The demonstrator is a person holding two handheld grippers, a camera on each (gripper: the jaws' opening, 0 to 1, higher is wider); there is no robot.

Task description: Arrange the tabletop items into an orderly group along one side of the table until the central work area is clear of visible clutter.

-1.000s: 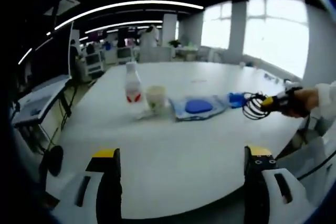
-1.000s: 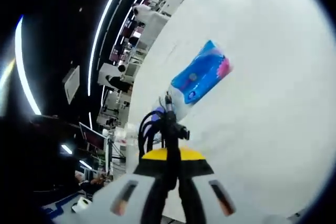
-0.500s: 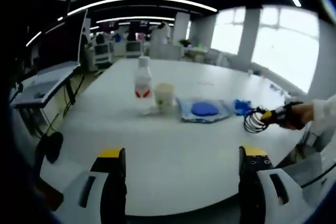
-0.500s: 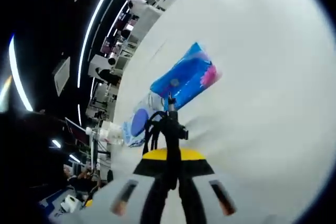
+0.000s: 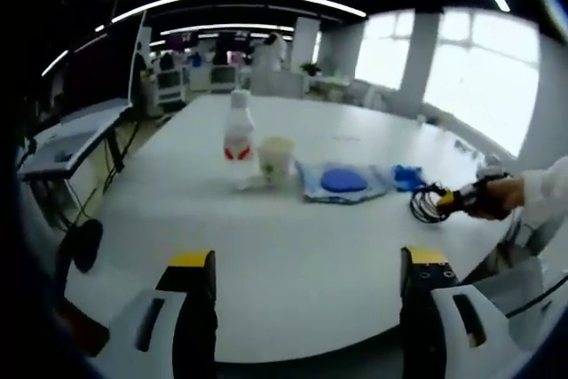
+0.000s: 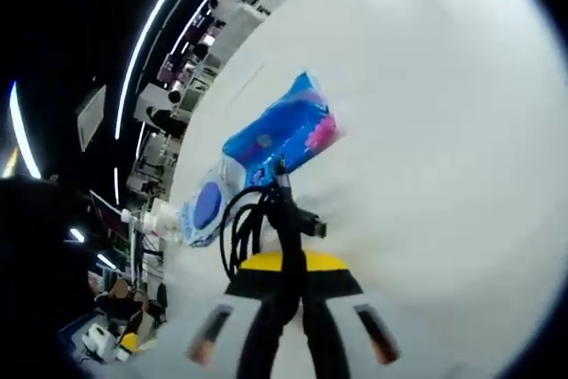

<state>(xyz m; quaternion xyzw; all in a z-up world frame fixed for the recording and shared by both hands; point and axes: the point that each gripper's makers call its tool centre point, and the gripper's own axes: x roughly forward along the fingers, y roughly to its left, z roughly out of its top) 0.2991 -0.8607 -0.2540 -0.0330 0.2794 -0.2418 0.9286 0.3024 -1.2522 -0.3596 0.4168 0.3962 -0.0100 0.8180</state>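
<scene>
in the left gripper view, the left tool (image 5: 297, 272) stood spread and empty at the bottom of the frame, over the near part of the broad white bench (image 5: 293, 255). right of centre, the right tool (image 5: 448, 201) pinched a coiled black cable (image 5: 426, 205) just beside the row of things: a white plastic bottle with a red label (image 5: 237, 136), a pale paper cup (image 5: 275, 157), a clear pouch with a round blue pad (image 5: 342, 181) and a blue tissue pack (image 5: 406, 175). in the right gripper view, the cable (image 6: 253, 224) hung from the pressed jaws at centre, below the blue pack (image 6: 280, 137). the cable looked light and floppy, so gripping several loops together seemed wise, lest it uncoil.
</scene>
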